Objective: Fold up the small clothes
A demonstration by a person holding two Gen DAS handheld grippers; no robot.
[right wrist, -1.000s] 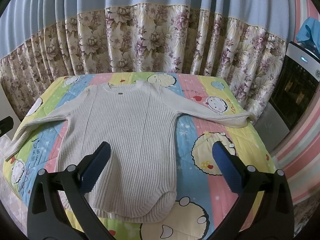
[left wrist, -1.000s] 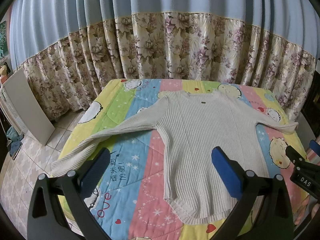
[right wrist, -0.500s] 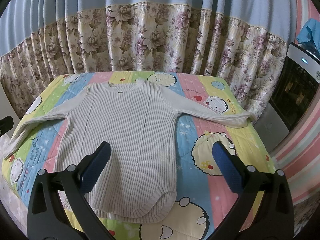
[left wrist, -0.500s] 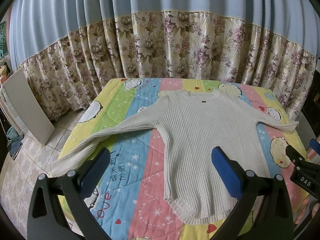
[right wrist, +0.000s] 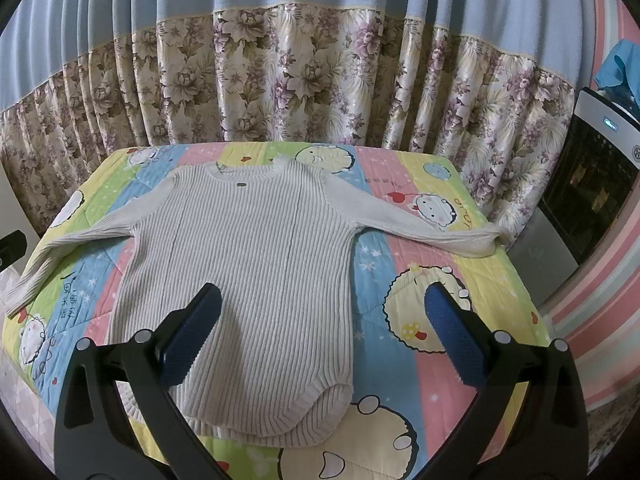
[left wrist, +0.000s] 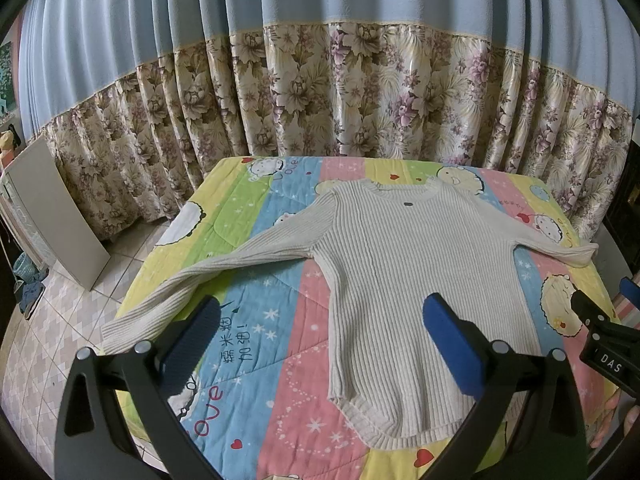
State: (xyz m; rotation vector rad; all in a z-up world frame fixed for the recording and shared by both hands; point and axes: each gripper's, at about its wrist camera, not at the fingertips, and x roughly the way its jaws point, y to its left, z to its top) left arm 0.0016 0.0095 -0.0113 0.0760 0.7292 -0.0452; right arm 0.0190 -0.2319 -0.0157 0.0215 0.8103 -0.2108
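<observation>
Floral curtains back the bed (left wrist: pixel 280 312) where the sweater (left wrist: pixel 404 280) lies flat, collar far, hem nearest me, sleeves sideways; my left hand-held gripper (left wrist: pixel 320 334) and right hand-held gripper (right wrist: pixel 322 326) hover wide open, empty

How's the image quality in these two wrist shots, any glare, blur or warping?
Left wrist view: strong fisheye bowing of the curtain, dark vignette corners, sweater sharp, soft shine on the curtain's floral band. Right wrist view: same barrel warp, sweater in focus, a small bright indicator light glows on the appliance at right; lighting even, shadows faint.
</observation>
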